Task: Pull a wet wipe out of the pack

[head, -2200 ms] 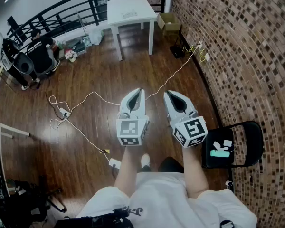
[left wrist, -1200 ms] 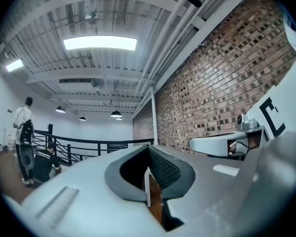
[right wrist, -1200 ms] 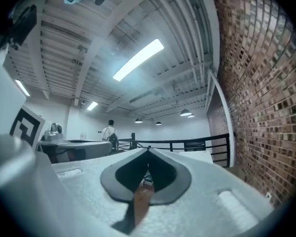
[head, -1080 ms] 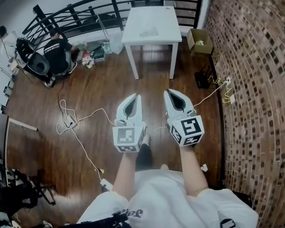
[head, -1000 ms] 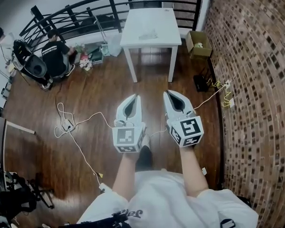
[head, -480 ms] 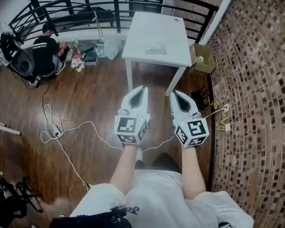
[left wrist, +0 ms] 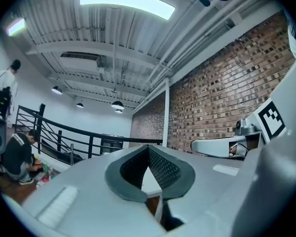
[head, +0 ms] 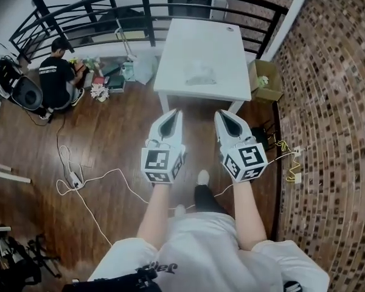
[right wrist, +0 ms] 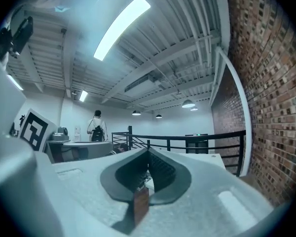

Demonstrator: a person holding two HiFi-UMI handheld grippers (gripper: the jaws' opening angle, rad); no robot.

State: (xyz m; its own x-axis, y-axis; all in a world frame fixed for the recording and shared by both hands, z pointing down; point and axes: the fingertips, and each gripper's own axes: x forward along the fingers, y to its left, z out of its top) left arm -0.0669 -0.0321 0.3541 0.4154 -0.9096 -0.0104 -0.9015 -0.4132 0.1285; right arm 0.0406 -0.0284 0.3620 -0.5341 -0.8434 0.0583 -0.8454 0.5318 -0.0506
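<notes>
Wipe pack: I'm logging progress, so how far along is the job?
Done: nothing; the pack lies untouched on the table. In hand: left gripper and right gripper, both shut and empty, are short of the pack. Left: reach it, grip, pull.

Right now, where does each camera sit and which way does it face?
Head view: on the person's head, facing steeply down at the white square table; forearms, left tool and right tool show.
Left gripper view: on the left tool, facing along its shut jaws; right tool alongside.
Right gripper view: on the right tool, facing along its shut jaws; left tool alongside.
All share the black metal railing and red brick wall.
</notes>
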